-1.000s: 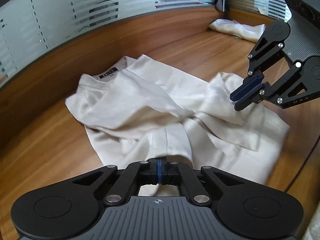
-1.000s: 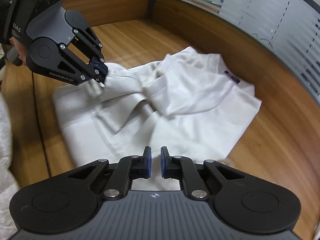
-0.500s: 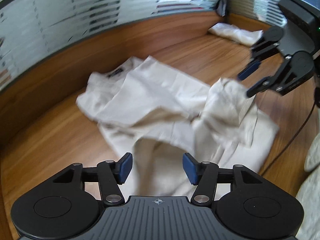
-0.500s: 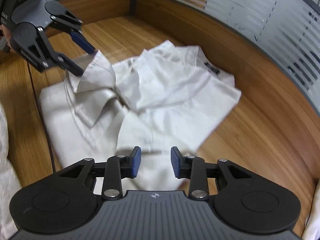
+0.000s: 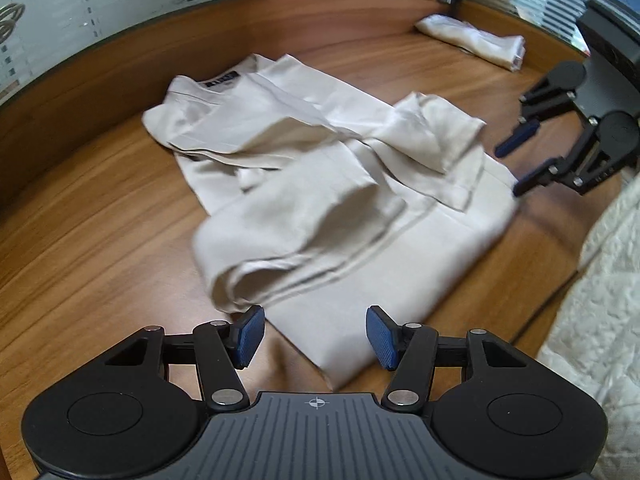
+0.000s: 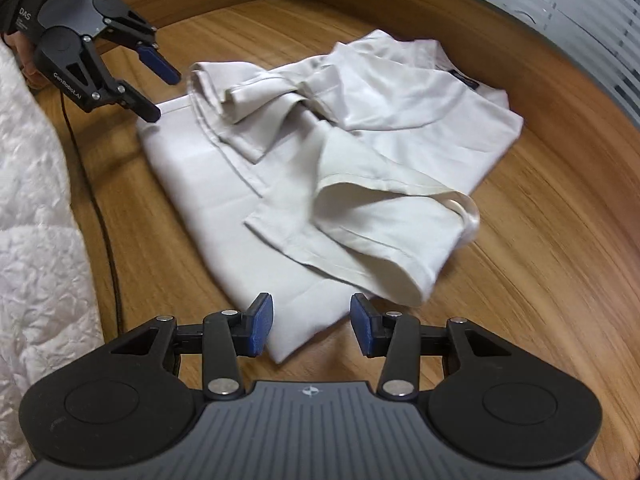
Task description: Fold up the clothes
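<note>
A cream shirt (image 5: pixel 332 184) lies on the wooden table (image 5: pixel 80 240), collar label at the far end and both sleeves folded across its body. My left gripper (image 5: pixel 315 336) hangs open over the near hem corner, its pads clear of the cloth. In the right wrist view the same shirt (image 6: pixel 360 128) spreads out ahead. My right gripper (image 6: pixel 312 326) hovers over the other hem corner with its jaws opening and nothing pressed between them. Each gripper shows in the other's view: the right gripper (image 5: pixel 510 172) beside the shirt's right edge, the left gripper (image 6: pixel 164 94) at its far left edge.
A folded pale cloth (image 5: pixel 472 40) lies in the table's far corner. White quilted fabric (image 5: pixel 600 300) borders the near side, with a black cable (image 6: pixel 96 208) running along it. A raised wooden rim and frosted glass panels (image 5: pixel 120 12) close off the far sides.
Both grippers have opened, letting go of the sleeves, and drawn back to the shirt's hem end. The sleeves now rest across the shirt's body.
</note>
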A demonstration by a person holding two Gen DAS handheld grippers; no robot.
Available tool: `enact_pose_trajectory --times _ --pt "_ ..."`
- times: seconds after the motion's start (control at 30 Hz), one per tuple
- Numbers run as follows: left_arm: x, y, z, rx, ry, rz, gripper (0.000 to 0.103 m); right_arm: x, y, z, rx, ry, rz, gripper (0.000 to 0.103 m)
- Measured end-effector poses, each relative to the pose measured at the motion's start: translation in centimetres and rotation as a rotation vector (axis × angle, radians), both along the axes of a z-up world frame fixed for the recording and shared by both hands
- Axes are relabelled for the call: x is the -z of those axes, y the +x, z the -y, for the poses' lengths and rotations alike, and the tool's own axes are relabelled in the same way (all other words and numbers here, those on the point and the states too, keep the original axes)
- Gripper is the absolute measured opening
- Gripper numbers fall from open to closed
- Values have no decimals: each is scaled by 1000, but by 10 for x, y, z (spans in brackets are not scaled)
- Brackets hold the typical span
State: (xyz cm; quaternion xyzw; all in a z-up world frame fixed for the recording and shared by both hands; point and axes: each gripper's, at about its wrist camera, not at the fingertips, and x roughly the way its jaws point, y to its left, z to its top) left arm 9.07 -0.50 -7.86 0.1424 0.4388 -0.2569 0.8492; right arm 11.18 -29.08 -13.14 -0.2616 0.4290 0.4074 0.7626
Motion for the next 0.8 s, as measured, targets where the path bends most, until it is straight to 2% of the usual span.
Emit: enact_pose_trajectory --times 0.17,0.37,0.57,0.8 --pt "5 3 4 -15 21 14 58 3 3 -3 33 -43 63 48" --pt "3 10 7 -16 23 38 57 -2 8 -13 -20 -35 103 48" --pt "3 14 12 -43 8 44 57 -1 15 -34 -34 21 52 49" --pt "9 22 21 -62 25 61 57 14 24 -54 -18 46 4 56"
